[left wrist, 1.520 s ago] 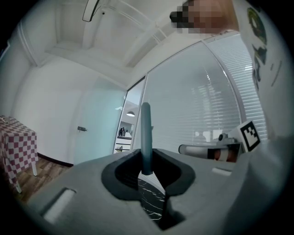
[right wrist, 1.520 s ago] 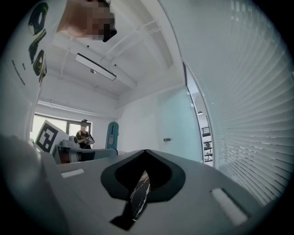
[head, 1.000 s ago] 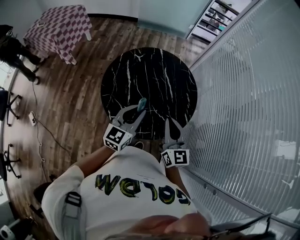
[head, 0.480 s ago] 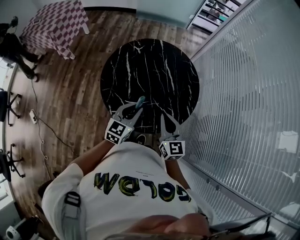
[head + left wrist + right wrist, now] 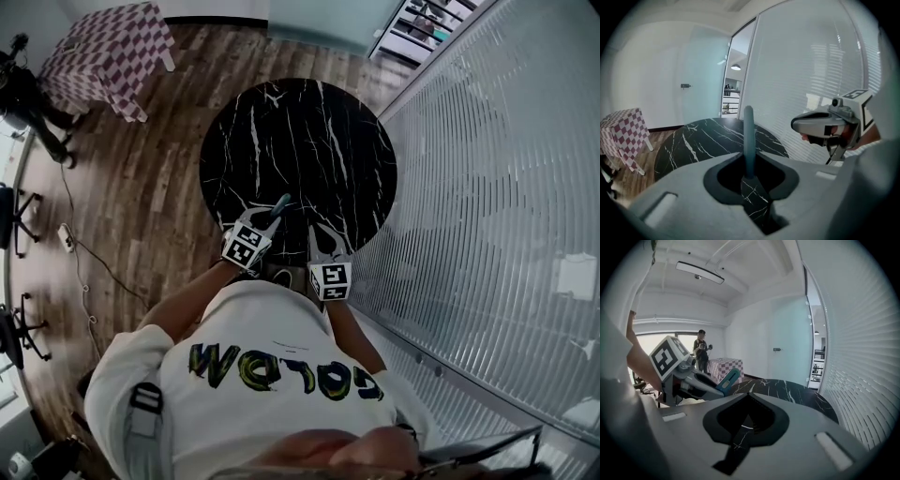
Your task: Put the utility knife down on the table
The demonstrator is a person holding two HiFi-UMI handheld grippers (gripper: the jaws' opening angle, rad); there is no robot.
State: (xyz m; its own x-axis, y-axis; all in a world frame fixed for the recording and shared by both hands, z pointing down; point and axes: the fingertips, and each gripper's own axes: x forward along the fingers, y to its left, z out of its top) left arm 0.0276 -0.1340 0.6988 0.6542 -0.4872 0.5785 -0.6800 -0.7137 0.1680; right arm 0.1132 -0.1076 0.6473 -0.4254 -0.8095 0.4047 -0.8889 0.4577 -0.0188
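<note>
A teal utility knife point(image 5: 748, 136) stands upright between my left gripper's point(image 5: 749, 158) jaws, which are shut on its lower end. In the head view the left gripper point(image 5: 263, 226) hangs over the near edge of the round black marble table point(image 5: 309, 141), with the knife point(image 5: 279, 203) pointing out over the top. My right gripper point(image 5: 324, 240) is beside it to the right, also at the near edge. In its own view the right gripper point(image 5: 749, 397) has its jaw tips together and holds nothing. That view also shows the knife point(image 5: 729, 379) at the left.
A glass wall with blinds point(image 5: 487, 187) runs close along the right of the table. A small table with a checked cloth point(image 5: 112, 52) stands far left, and a person point(image 5: 28, 103) stands by it. Cables point(image 5: 70, 239) lie on the wood floor. Shelves point(image 5: 422, 23) stand behind the wall.
Both grippers have come down and drawn in toward the table's near edge, tilting downward. The knife has stayed in the left gripper's grip.
</note>
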